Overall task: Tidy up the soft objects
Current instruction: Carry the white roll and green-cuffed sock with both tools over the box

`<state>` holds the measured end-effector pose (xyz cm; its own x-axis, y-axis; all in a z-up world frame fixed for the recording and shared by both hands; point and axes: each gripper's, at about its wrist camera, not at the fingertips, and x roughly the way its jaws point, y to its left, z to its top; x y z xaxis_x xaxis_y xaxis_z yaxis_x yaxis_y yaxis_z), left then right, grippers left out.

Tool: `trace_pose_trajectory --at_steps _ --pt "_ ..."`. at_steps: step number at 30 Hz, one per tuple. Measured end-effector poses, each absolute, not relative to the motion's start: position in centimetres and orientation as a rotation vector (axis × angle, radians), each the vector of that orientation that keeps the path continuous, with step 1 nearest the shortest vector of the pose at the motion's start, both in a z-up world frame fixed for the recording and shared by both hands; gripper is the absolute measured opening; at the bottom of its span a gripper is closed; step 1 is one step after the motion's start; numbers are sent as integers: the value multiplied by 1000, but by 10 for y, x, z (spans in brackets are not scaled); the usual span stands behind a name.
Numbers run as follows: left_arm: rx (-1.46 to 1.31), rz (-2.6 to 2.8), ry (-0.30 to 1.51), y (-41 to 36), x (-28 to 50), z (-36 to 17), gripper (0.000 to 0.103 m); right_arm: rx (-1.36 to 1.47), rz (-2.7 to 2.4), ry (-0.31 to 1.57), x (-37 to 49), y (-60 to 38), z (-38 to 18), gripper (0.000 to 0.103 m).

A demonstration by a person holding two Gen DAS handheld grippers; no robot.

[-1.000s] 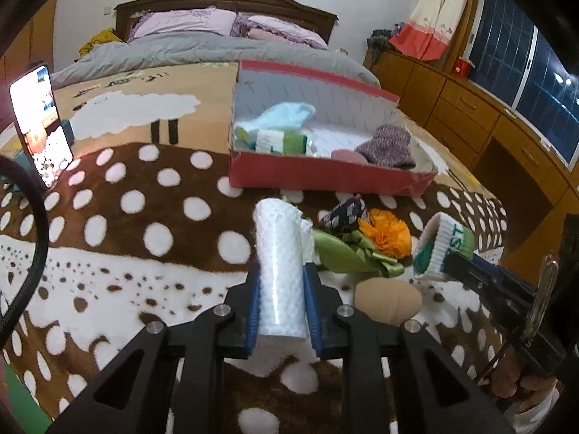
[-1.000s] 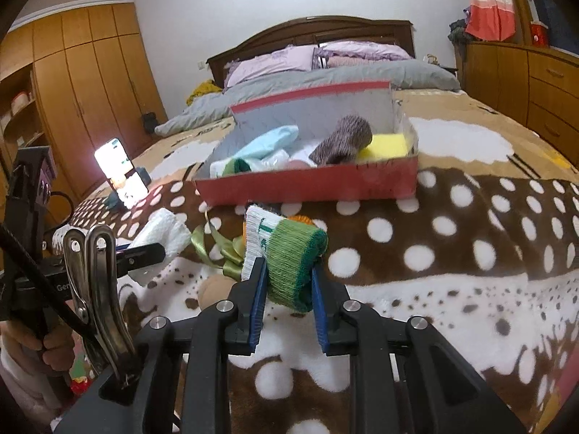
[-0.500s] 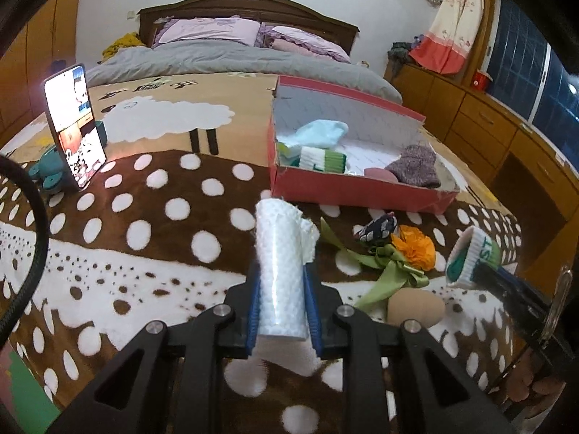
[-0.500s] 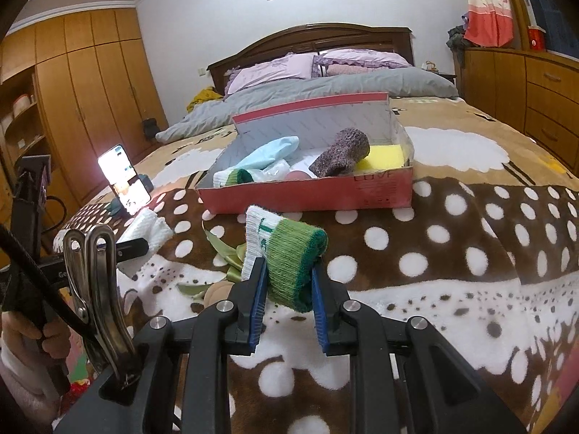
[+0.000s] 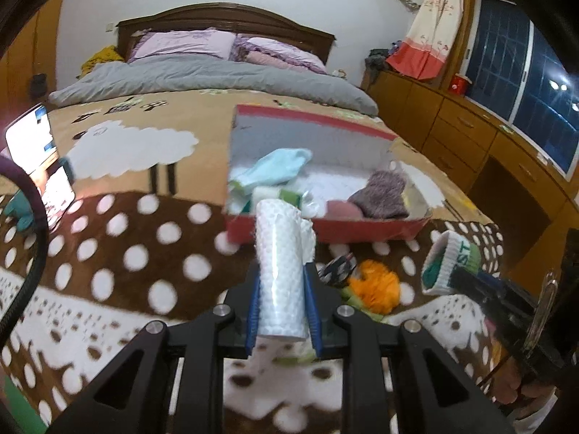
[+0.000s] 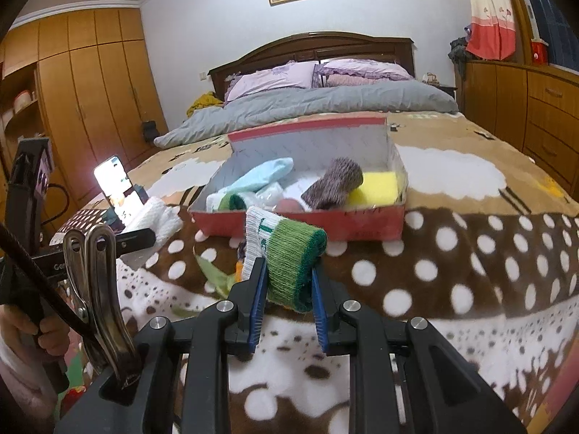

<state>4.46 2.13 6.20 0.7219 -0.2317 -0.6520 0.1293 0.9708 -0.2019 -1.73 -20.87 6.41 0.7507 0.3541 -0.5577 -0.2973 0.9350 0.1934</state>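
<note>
Both grippers had advanced toward the red box [image 5: 325,233], the left gripper [image 5: 281,311] clamped on the white roll [image 5: 280,271], the right gripper [image 6: 287,285] clamped on the green sock [image 6: 293,253]. Each load probably needed carrying clear over the near wall before the fingers parted.

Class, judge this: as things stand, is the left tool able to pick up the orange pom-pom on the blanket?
Probably not yet: the left tool is shut on a white roll, so the orange pom-pom stays out of grasp.

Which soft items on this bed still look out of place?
An orange pom-pom, a green ribbon and a dark patterned cloth lie loose on the spotted blanket, outside the red box holding the others.
</note>
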Motion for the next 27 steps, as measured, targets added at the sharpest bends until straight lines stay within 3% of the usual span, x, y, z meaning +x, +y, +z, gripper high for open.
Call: trace_pose_trajectory --at_steps 15,27 --pt "-95 -267 682 -39 128 90 23 79 328 595 27 -229 88 24" --pt "-64 -282 733 -66 180 61 23 46 318 586 65 -237 92 24"
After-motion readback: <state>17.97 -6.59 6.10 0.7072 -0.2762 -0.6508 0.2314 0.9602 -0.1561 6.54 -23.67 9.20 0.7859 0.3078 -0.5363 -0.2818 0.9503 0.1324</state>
